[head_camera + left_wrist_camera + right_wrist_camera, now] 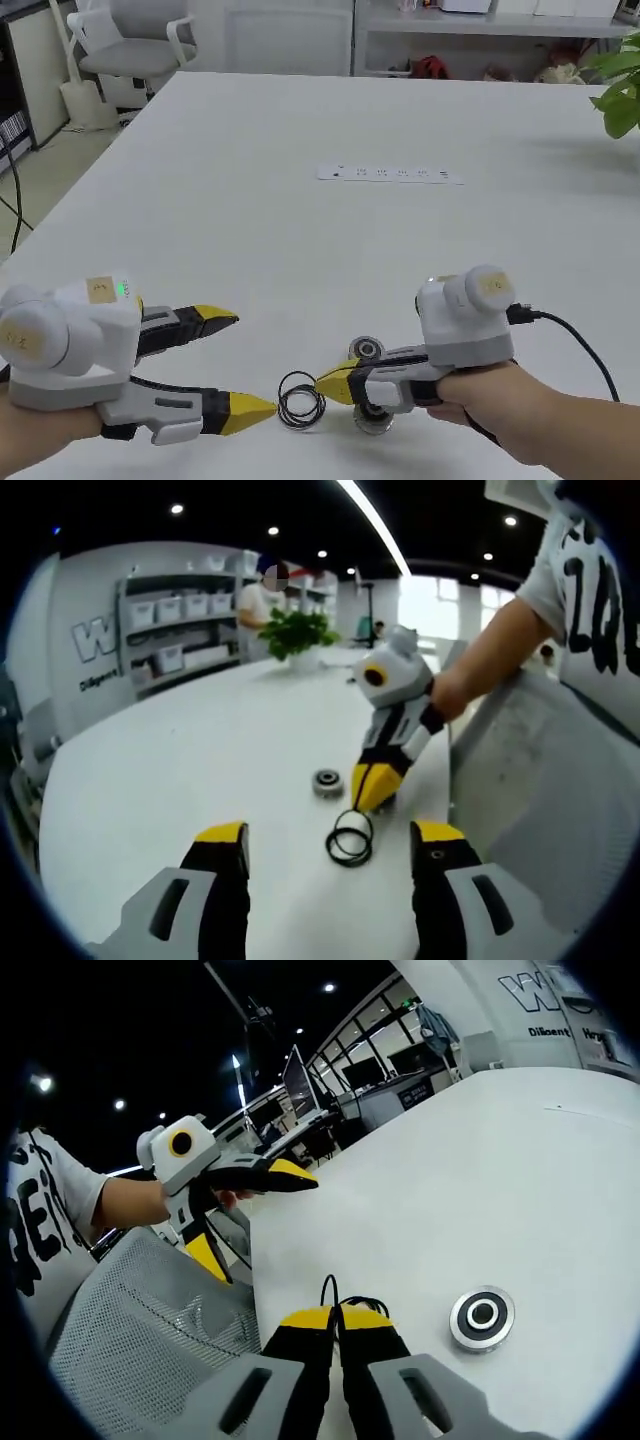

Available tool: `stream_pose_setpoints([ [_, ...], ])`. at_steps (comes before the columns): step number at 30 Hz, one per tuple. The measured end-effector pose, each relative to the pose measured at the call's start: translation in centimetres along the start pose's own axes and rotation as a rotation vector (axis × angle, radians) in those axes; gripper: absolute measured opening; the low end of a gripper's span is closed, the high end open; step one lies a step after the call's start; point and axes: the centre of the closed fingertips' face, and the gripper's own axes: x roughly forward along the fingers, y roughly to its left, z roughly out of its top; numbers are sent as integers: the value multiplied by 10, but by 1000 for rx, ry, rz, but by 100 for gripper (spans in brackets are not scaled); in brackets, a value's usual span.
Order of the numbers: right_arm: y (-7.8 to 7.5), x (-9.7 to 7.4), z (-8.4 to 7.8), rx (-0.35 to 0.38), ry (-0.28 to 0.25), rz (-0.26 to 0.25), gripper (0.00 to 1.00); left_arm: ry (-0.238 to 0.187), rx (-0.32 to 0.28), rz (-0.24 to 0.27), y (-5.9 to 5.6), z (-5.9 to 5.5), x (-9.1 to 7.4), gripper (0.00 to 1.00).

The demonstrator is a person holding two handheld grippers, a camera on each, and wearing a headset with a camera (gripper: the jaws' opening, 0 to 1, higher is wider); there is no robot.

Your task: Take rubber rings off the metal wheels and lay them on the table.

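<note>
Thin black rubber rings [300, 398] lie overlapped near the table's front edge. My right gripper [328, 385] is shut, and its yellow tips pinch one ring's edge [330, 1288]. One bare metal wheel [366, 350] lies flat just behind that gripper; it is also in the left gripper view [327, 782] and the right gripper view [483, 1318]. A second wheel [373, 420] sits partly hidden under the right gripper. My left gripper [240, 363] is open, level with the rings and left of them, holding nothing. The rings [350, 838] lie just ahead of its tips.
A white power strip [390, 175] lies mid-table, far from the work. A green plant [620, 90] stands at the right edge, and an office chair [130, 50] beyond the far left corner. The white table [300, 230] stretches wide behind the grippers.
</note>
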Motion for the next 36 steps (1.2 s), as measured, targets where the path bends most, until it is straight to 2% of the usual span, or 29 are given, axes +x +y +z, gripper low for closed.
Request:
stream_pose_setpoints([
  [17,-10,8,-14,-17,46,-30,0,13,-17,16,0,-7,-3,66],
  [21,-12,8,-14,-25,49,-41,3,16,-17,16,-1,-7,-2,66],
  [29,-12,5,-12,-39,41,-52,9,14,-14,17,-4,-5,-3,66],
  [36,-7,-3,-1,-48,10,-56,12,8,-7,16,-7,1,-3,66],
])
